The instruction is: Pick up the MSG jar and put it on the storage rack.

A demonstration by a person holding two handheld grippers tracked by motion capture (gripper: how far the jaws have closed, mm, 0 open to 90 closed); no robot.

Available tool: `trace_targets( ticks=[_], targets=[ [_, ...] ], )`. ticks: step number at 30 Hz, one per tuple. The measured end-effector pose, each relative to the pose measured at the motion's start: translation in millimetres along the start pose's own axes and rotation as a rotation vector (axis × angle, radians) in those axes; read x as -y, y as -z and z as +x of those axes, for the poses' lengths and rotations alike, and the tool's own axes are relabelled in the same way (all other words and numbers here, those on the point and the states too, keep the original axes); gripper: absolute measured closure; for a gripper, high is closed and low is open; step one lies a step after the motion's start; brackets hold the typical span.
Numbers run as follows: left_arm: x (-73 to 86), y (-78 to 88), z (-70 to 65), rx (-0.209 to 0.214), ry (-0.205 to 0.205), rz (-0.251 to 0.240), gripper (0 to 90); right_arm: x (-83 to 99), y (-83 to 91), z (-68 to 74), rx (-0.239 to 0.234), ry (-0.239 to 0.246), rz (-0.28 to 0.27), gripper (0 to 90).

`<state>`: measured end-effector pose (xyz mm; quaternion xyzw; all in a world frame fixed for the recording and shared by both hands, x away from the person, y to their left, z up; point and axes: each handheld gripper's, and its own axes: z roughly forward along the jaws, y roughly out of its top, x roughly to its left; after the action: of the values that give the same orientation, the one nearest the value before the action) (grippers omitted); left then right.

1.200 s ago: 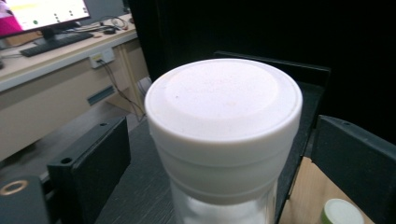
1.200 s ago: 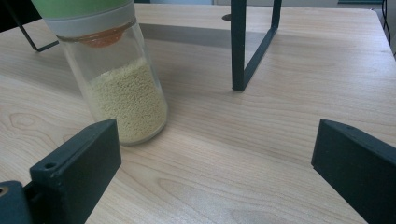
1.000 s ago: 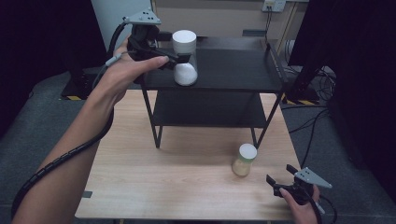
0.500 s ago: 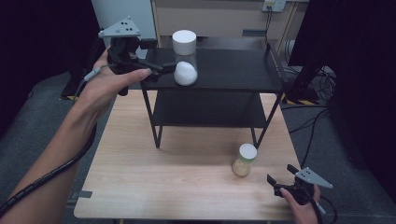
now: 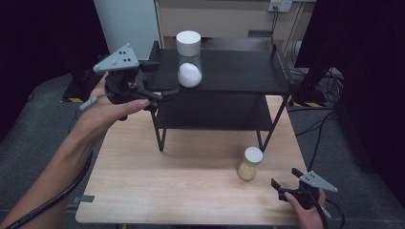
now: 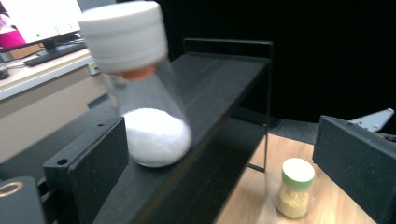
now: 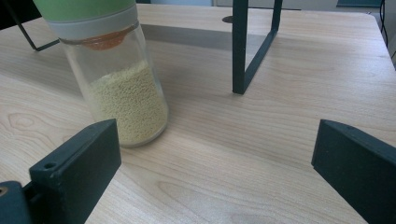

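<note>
Nearest, the right claw (image 5: 288, 183) rests wide open and empty on the pale wooden desk (image 5: 181, 191), the green-lidded glass jar of yellow grains (image 5: 250, 163) standing just beyond its left jaw. Farther off, the left claw (image 5: 162, 78) hangs open and empty at the black metal shelf's (image 5: 239, 71) left end, apart from the white-lidded glass jar of white powder (image 5: 189, 66) on the top tier. A careless swing of that claw could knock the tall jar over or off the edge

White-lidded jar (image 5: 189, 66) (white powder inside), upright on black shelf's (image 5: 239, 71) top tier
</note>
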<state>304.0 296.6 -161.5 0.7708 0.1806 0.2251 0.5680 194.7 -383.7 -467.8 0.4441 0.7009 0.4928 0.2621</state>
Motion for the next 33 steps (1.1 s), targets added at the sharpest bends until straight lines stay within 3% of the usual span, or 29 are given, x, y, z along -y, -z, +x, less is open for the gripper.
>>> trace_targets(
  ticks=[9,13,22,28,31,33],
  targets=[
    [25.3,-8.6,-19.9,0.028,-0.006,0.002,2.8,0.2,-1.0,-0.1,-0.002,0.003,0.002,1.8],
    [42.8,-15.3,-26.4,0.047,0.011,-0.019,3.2,0.0,-0.5,-0.6,-0.001,0.002,0.003,1.8],
    [79.0,-35.3,-36.4,0.078,0.014,-0.01,2.8,-0.1,1.4,-1.4,0.002,0.0,-0.004,1.8],
    [116.4,-50.2,-46.2,0.044,0.033,0.036,3.1,-0.3,1.4,-1.4,-0.001,0.002,-0.005,1.8],
    [138.3,-56.0,-49.3,0.027,0.056,0.062,3.2,-0.2,1.6,-1.4,-0.001,0.003,-0.006,1.8],
    [152.5,-57.5,-48.8,0.028,0.087,0.052,3.5,-0.1,1.5,-1.4,-0.002,0.0,-0.005,1.8]
  ],
)
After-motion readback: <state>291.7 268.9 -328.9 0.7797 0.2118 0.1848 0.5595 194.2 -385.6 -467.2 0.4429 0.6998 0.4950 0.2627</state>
